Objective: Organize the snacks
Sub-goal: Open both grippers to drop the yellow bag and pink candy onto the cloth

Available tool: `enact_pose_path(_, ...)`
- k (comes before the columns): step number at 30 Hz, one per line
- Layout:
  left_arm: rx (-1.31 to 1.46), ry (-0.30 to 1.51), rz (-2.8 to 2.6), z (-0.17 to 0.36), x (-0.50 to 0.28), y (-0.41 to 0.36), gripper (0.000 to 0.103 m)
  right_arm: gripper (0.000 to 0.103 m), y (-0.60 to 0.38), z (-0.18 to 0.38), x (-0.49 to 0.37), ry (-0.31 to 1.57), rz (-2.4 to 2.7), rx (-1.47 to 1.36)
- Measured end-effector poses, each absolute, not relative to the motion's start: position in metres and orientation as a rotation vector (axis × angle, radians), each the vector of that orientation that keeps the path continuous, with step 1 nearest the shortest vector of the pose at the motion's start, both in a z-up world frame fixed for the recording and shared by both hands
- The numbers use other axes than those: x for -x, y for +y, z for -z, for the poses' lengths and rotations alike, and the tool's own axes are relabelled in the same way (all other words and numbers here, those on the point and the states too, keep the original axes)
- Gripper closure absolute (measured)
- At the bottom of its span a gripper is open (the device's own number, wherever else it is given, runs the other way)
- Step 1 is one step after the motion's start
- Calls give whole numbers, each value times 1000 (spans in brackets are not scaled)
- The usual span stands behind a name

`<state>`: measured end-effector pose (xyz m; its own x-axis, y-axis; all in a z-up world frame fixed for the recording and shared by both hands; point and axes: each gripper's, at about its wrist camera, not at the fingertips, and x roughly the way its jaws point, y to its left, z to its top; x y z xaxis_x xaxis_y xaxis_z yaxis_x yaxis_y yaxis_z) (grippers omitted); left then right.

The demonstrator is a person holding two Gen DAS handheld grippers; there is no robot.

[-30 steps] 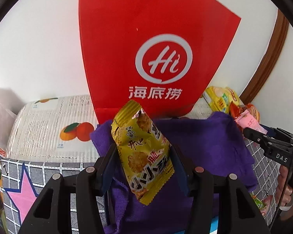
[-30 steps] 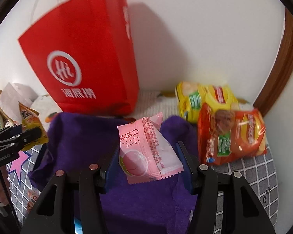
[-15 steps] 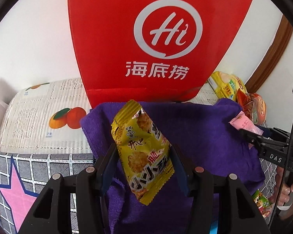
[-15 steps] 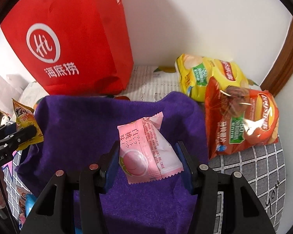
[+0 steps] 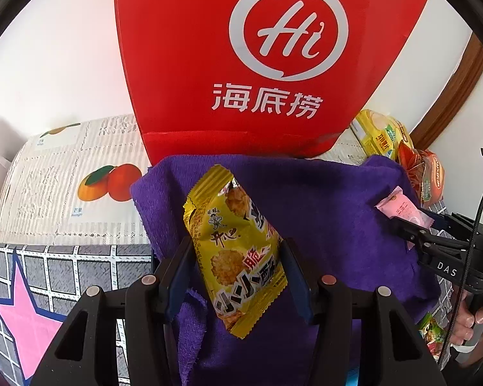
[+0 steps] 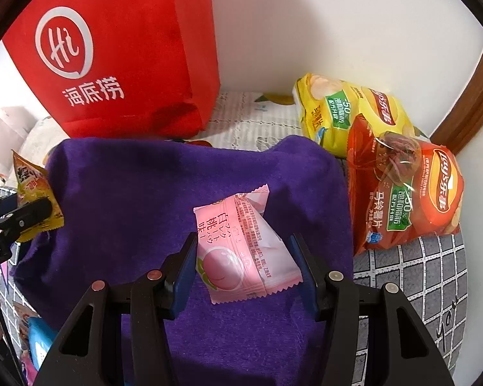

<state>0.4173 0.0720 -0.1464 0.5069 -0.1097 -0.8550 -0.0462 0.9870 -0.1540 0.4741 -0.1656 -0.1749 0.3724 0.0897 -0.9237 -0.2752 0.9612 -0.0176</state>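
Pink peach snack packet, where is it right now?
The pink peach snack packet is held in the right gripper above the purple cloth, with the orange chip bag to its right and the red paper bag behind.

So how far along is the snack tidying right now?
Midway, it seems. Done: two chip bags lie together beside the purple cloth. In hand: the left tool grips a yellow cracker packet, the right tool a pink peach packet. Left: setting both down, plus loose snacks at the cloth's edge.
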Motion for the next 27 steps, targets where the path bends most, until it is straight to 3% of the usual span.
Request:
enact_pose_path(20, 185, 1054, 63, 152, -420, 67, 51, 47, -158, 185, -476, 1192, -227, 223)
enact_pose_path(27, 196, 1061, 76, 153, -420, 66, 51, 35, -155, 178, -473, 1168, -234, 236)
